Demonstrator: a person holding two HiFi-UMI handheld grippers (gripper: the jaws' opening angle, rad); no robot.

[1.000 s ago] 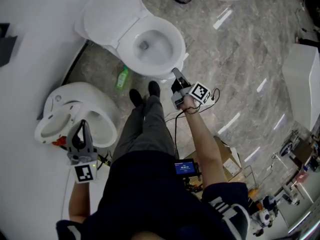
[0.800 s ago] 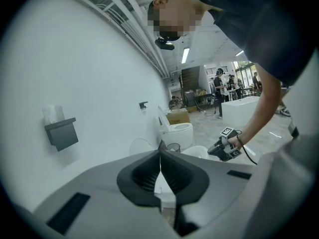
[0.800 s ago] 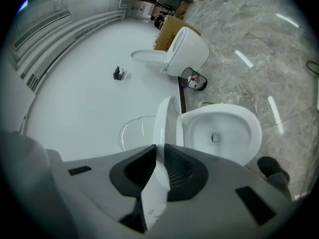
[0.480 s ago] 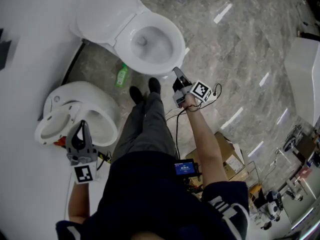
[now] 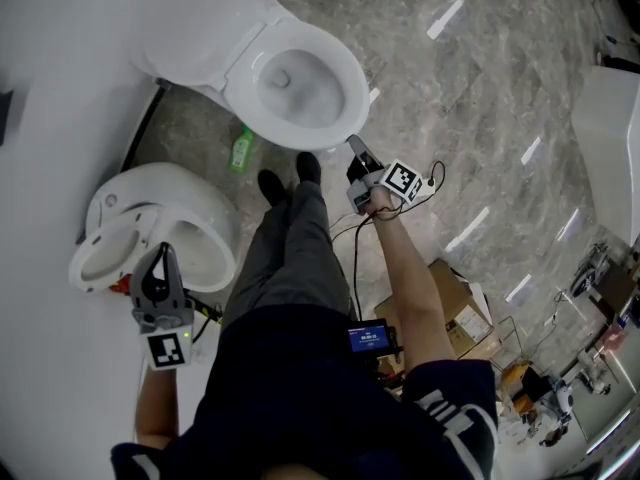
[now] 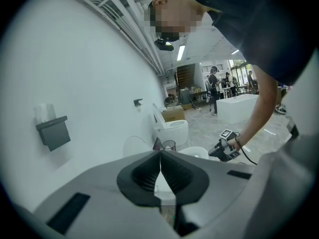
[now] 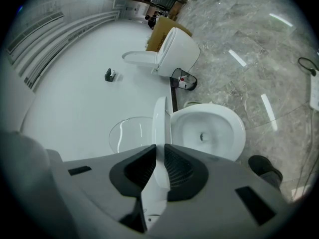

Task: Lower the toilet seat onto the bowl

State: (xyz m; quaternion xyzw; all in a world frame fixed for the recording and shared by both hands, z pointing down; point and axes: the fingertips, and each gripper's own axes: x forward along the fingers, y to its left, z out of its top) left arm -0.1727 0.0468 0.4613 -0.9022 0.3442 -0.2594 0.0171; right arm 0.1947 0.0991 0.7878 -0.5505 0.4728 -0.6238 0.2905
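The white toilet's bowl (image 5: 345, 68) stands at the top centre, its lid (image 5: 195, 18) raised against the wall. My right gripper (image 5: 350, 143) is at the bowl's near right rim. In the right gripper view the thin white seat (image 7: 159, 123) runs edge-on between lid (image 7: 130, 133) and bowl (image 7: 209, 128), and the right gripper (image 7: 158, 151) is shut on its front edge. My left gripper (image 5: 162, 251) hangs shut and empty over a second toilet at the left; its jaws meet in the left gripper view (image 6: 160, 156).
The second toilet (image 5: 150, 193) sits at the lower left. A green bottle (image 5: 240, 150) lies on the floor between the two toilets. The person's shoes (image 5: 290, 178) stand before the bowl. A waste bin (image 7: 183, 79) and another toilet (image 7: 169, 49) stand further along the wall. A cardboard box (image 5: 450, 288) is at the right.
The right gripper has sunk a little with the seat in its jaws. The head view has shifted slightly, so the toilet sits higher in frame. The left gripper has hardly moved.
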